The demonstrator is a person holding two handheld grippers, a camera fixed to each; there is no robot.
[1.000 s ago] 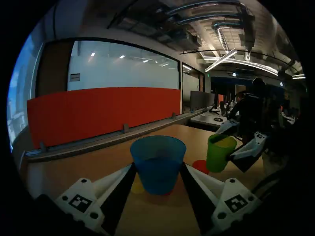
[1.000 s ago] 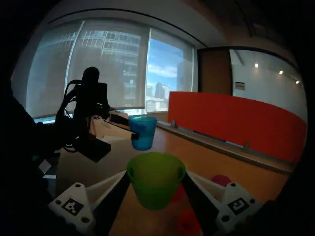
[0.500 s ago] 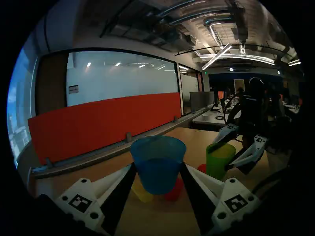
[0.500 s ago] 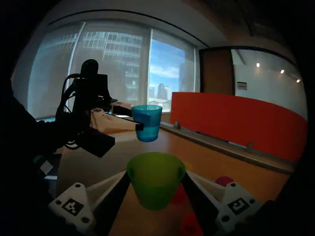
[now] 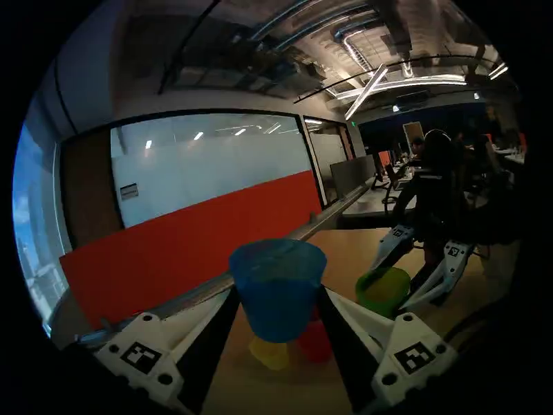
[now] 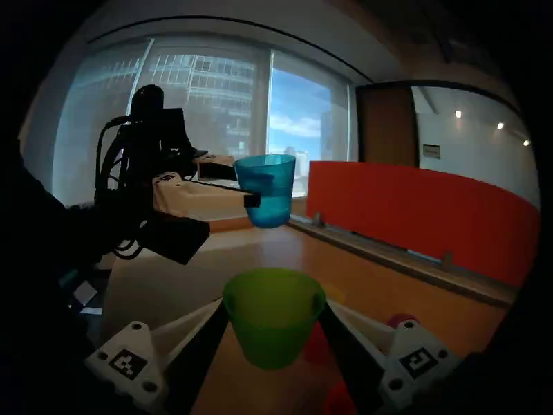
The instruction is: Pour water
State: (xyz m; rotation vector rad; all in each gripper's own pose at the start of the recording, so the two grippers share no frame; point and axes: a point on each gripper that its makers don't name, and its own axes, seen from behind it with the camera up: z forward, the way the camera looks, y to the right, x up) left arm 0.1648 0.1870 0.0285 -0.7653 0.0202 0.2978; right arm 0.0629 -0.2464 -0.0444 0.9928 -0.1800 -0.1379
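In the left gripper view, my left gripper (image 5: 278,304) is shut on a translucent blue cup (image 5: 278,287) held upright above the wooden table (image 5: 345,249). To its right and lower, the green cup (image 5: 382,290) sits in the right gripper (image 5: 415,277). In the right gripper view, my right gripper (image 6: 273,325) is shut on the green cup (image 6: 274,315), which looks empty. The blue cup (image 6: 265,189) hangs higher, up and to the left, held by the left gripper (image 6: 228,197).
A yellow cup (image 5: 269,351) and a red cup (image 5: 314,340) stand on the table below the blue cup. An orange divider (image 5: 193,256) with a rail runs along the table's far side. Large windows (image 6: 200,117) are behind the left gripper. People and desks are far off on the right.
The left gripper has lifted the blue cup well above the table and above the green cup. The green cup stays about where it was.
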